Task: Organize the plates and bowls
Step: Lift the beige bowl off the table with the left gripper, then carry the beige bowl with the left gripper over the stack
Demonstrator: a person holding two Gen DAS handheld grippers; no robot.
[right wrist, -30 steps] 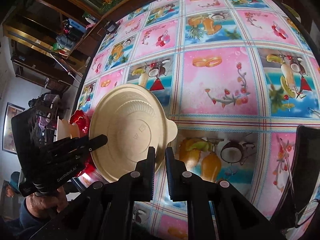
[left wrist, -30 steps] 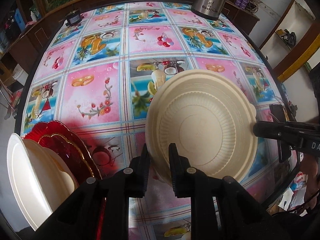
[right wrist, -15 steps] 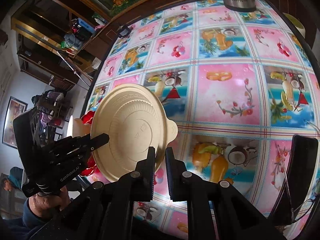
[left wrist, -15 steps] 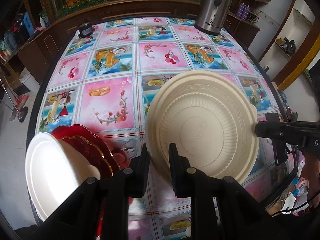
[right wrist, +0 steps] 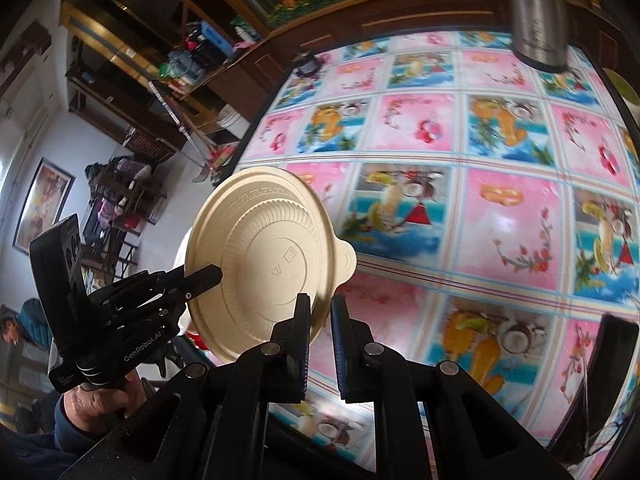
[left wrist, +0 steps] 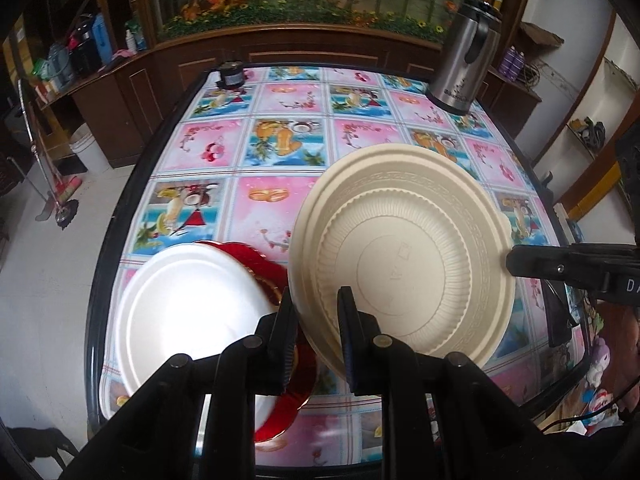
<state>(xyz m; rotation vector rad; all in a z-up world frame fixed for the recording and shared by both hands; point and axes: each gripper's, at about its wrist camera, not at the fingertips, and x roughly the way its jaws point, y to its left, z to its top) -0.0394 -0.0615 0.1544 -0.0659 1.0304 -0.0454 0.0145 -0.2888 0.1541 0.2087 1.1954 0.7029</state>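
A beige ribbed plate [left wrist: 404, 248] with a small tab is held in the air between both grippers, underside towards the cameras. My left gripper [left wrist: 316, 304] is shut on its near-left rim. My right gripper [right wrist: 320, 312] is shut on its opposite rim, and its fingers [left wrist: 536, 266] show at the plate's right edge in the left wrist view. The plate also shows in the right wrist view [right wrist: 264, 256]. A white plate [left wrist: 188, 300] lies on red glass plates [left wrist: 288, 396] at the table's near-left corner.
The table [left wrist: 280, 152] has a pink and blue fruit-print cloth. A steel thermos [left wrist: 464, 68] stands at the far right corner and a small dark object [left wrist: 231, 74] at the far left. A dark phone [right wrist: 600, 376] lies near the right edge.
Both grippers have lifted the beige plate higher and pulled back. The table now looks further off, and the white and red plates show more fully at the lower left.
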